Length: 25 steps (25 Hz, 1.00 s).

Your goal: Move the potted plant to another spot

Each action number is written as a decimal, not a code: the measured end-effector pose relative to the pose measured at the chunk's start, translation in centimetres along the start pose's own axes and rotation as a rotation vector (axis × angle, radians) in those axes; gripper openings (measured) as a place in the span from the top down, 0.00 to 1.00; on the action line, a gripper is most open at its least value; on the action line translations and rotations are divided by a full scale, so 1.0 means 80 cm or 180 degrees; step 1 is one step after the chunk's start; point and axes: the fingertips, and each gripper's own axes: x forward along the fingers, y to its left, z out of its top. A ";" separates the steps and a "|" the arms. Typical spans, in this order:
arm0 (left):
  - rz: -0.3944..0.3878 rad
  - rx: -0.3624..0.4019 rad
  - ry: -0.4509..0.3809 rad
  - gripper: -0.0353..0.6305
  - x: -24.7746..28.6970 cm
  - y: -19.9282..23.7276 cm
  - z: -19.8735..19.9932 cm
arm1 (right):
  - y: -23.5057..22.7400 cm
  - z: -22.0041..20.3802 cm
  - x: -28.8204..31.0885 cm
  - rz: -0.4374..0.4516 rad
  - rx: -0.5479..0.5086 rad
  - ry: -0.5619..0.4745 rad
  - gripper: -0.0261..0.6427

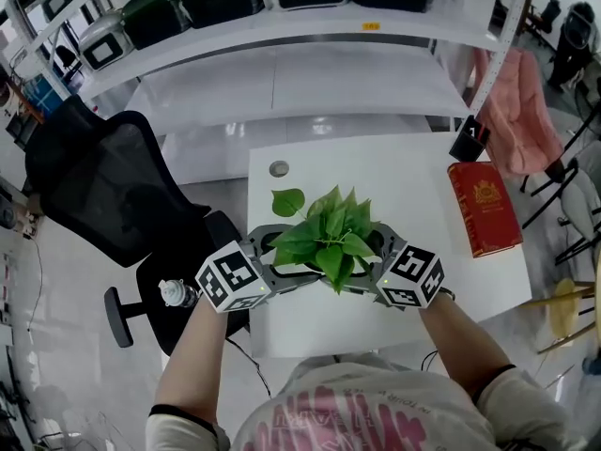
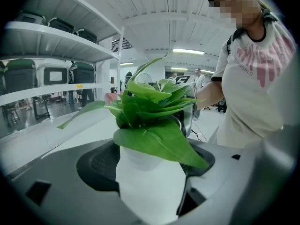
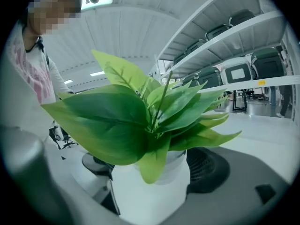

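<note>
Red book (image 1: 485,208), black office chair (image 1: 113,195)

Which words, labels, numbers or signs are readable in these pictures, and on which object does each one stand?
"WORLD": it seems to read so, in the pink print on the person's shirt, left gripper view; the rest of the print is unreadable.
Red book: gold emblem and lettering, too small to read.
Yellow shelf label: too small to read.
No other text is legible.
</note>
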 end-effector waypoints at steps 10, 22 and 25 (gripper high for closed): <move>0.0265 -0.0218 -0.0007 0.43 -0.080 0.000 -0.050 | 0.052 0.012 0.078 0.0326 -0.0090 0.0112 0.26; 0.0297 -0.0362 0.0004 0.43 -0.127 0.011 -0.108 | 0.080 0.001 0.147 0.0437 -0.0040 0.0230 0.26; 0.0274 -0.0399 0.0008 0.43 -0.133 0.014 -0.121 | 0.083 -0.003 0.161 0.0422 -0.0033 0.0275 0.26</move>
